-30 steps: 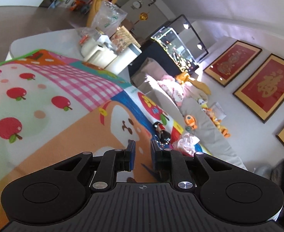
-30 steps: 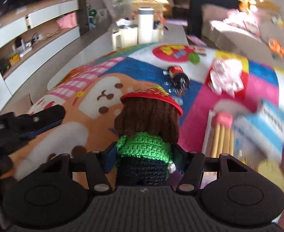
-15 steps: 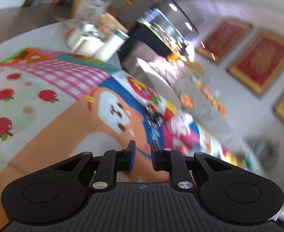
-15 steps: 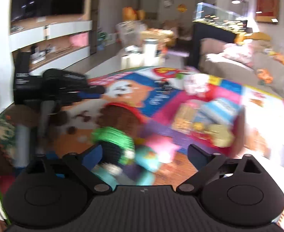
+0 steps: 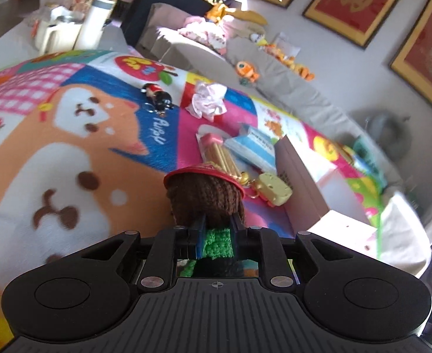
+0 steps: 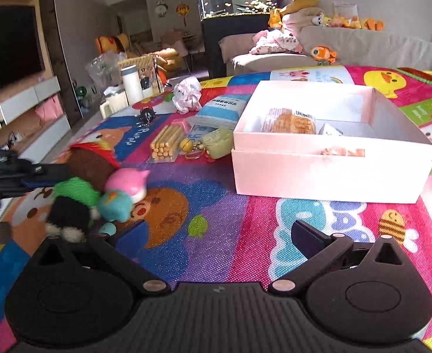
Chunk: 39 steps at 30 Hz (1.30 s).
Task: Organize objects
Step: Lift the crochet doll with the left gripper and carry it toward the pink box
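My left gripper (image 5: pixel 217 229) is shut on a crocheted doll (image 5: pixel 205 194) with brown hair, a red hat and a green top. In the right wrist view the same doll (image 6: pixel 78 188) hangs at the left, held by the left gripper (image 6: pixel 44 173), with a pink and teal toy (image 6: pixel 122 189) against it. My right gripper (image 6: pixel 216 238) is open and empty above the mat. An open pink box (image 6: pixel 330 164) holding a wrapped bun (image 6: pixel 289 122) sits to the right; its wall also shows in the left wrist view (image 5: pixel 301 188).
On the colourful mat (image 6: pixel 216 206) lie a stick pack (image 6: pixel 166 142), a blue-white packet (image 6: pixel 222 110), a yellow-green keychain (image 6: pixel 213 144), a crumpled pink cloth (image 6: pixel 188 94) and a dark bottle keychain (image 5: pixel 158 98). Cups and a flask (image 6: pixel 130 83) stand at the far edge.
The doll passed from my right gripper to my left. The right gripper opened and swung right toward the box. The left gripper turned toward the table and closed on the doll.
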Tool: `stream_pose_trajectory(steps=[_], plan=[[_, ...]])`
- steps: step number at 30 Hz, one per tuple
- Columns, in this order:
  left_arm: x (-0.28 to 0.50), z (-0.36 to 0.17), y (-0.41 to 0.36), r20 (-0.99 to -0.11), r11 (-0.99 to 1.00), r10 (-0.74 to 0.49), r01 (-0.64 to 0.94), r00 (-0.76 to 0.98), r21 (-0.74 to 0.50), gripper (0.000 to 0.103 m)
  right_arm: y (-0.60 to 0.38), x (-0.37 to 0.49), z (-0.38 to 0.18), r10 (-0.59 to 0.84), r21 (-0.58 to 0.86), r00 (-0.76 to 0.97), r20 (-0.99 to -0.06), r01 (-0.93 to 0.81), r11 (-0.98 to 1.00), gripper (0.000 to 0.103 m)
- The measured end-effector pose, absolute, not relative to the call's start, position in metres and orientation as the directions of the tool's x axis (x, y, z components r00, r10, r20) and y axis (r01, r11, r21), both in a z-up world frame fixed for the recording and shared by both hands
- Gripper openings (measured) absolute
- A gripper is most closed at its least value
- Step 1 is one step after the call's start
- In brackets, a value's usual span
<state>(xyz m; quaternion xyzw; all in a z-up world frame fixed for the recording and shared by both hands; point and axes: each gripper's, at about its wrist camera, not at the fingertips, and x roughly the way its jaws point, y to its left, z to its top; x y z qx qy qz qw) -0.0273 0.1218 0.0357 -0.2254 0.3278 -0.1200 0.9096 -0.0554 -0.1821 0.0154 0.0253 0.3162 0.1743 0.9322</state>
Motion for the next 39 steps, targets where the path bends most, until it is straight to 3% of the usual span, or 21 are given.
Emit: stream_pose_trajectory(steps=[7, 12, 16, 23, 30, 36, 39], plan=[[0.01, 0.039, 0.081, -0.586, 0.903, -0.348, 0.093, 0.732, -0.42, 0.023, -0.178, -0.057, 0.015, 0.343, 0.136, 0.743, -0.574, -0.327, 0.935, 0.103], [0.045, 0.028, 0.078, -0.605, 0.832, -0.419, 0.02, 0.677, -0.554, 0.038, -0.176, -0.057, 0.017, 0.336, 0.133, 0.754, -0.565, -0.318, 0.939, 0.103], [0.05, 0.018, 0.077, -0.609, 0.815, -0.44, 0.009, 0.66, -0.579, 0.051, -0.178, -0.056, 0.017, 0.338, 0.149, 0.751, -0.567, -0.31, 0.939, 0.103], [0.061, 0.01, 0.076, -0.592, 0.745, -0.509, -0.024, 0.625, -0.667, 0.049, -0.179, -0.051, 0.015, 0.346, 0.167, 0.738, -0.58, -0.308, 0.937, 0.103], [0.081, 0.016, 0.043, -0.638, 0.832, -0.411, -0.018, 0.651, -0.554, 0.047, -0.177, -0.055, 0.015, 0.338, 0.154, 0.747, -0.572, -0.307, 0.939, 0.103], [0.047, 0.015, 0.07, -0.62, 0.825, -0.452, 0.037, 0.641, -0.563, 0.044, -0.18, -0.053, 0.015, 0.34, 0.17, 0.746, -0.573, -0.297, 0.939, 0.103], [0.019, 0.015, 0.096, -0.615, 0.83, -0.436, 0.03, 0.657, -0.557, 0.044, -0.176, -0.052, 0.014, 0.341, 0.16, 0.736, -0.584, -0.308, 0.938, 0.093]])
